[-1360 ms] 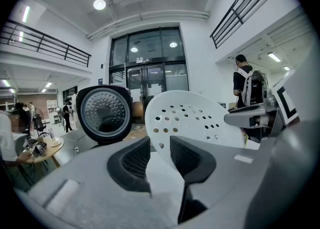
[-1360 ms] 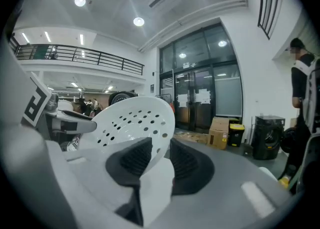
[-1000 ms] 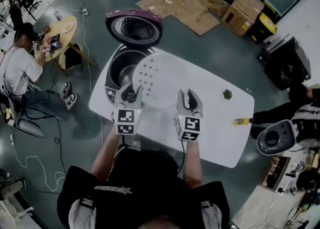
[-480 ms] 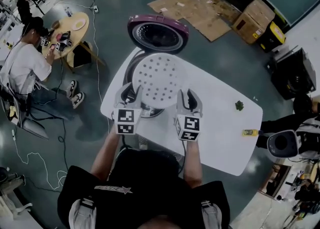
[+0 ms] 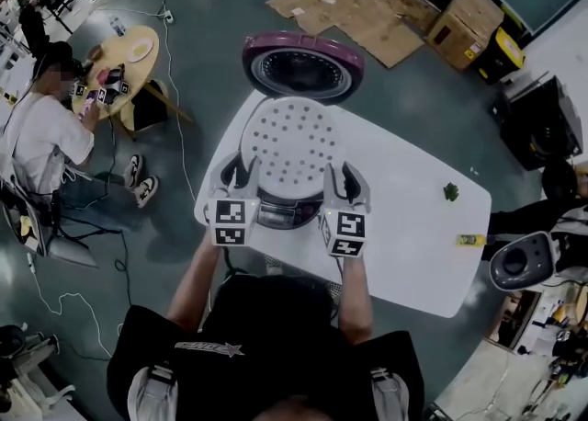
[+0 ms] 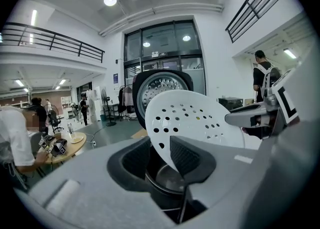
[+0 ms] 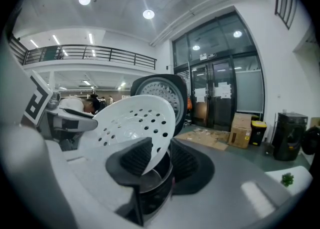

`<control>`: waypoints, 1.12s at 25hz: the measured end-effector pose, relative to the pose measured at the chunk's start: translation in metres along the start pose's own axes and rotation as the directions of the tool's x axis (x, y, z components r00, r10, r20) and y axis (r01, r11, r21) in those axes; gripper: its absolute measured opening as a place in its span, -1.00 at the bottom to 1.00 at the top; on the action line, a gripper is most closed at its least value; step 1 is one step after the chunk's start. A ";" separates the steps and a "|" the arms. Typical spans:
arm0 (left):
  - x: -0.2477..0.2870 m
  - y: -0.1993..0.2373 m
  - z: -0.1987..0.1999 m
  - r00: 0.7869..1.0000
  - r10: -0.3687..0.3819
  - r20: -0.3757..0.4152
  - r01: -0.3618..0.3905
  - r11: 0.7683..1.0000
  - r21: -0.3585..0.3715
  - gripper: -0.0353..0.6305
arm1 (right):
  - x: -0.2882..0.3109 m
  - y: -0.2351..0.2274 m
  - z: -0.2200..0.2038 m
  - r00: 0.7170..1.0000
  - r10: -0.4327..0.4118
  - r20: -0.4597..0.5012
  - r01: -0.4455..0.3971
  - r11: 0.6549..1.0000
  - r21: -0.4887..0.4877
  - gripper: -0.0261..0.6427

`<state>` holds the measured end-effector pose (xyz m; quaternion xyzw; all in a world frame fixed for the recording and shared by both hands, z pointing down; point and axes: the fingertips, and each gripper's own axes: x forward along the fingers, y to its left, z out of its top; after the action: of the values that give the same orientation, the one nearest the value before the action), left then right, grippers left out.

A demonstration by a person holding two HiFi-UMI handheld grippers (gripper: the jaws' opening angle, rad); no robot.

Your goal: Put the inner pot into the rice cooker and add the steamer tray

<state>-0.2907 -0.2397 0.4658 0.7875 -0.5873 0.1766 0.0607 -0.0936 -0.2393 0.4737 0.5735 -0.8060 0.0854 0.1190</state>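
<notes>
The white perforated steamer tray [image 5: 292, 142] hangs level just above the rice cooker [image 5: 285, 214], covering its opening. My left gripper [image 5: 241, 172] is shut on the tray's left rim and my right gripper [image 5: 342, 179] on its right rim. The cooker's purple lid [image 5: 303, 64] stands open behind. In the left gripper view the tray [image 6: 195, 121] sits pinched between the pads, and the metal inner pot [image 6: 170, 179] shows inside the cooker below. The right gripper view shows the tray [image 7: 131, 122] in its jaws over the pot [image 7: 149, 183], with the lid [image 7: 162, 91] behind.
The cooker stands at the left end of a white table [image 5: 413, 244]. A small green thing [image 5: 450, 192] and a yellow thing [image 5: 470, 240] lie near the table's right edge. A person [image 5: 37, 125] sits at a round table to the left; a grey chair [image 5: 519, 261] stands right.
Both grippers have carried the tray leftwards from beside the cooker's opening to right above it. The grip on the tray looks the same.
</notes>
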 end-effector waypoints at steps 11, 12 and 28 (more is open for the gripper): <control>0.030 0.013 -0.033 0.995 -0.045 -0.092 0.046 0.999 0.013 -0.49 | 0.028 0.007 -0.032 0.995 -0.019 -0.101 0.021 1.000 0.011 -0.57; 0.033 0.014 -0.036 0.994 -0.047 -0.103 0.049 0.999 0.017 -0.48 | 0.030 0.007 -0.035 0.993 -0.018 -0.113 0.020 1.000 0.011 -0.57; 0.049 0.007 -0.075 0.956 -0.106 -0.272 0.114 0.993 0.016 -0.43 | 0.045 0.005 -0.071 0.957 -0.034 -0.288 0.029 0.999 -0.021 -0.55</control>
<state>-0.3011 -0.2637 0.5521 0.7882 -0.5259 0.2883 0.1377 -0.1061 -0.2590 0.5549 0.5668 -0.7714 0.1597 0.2413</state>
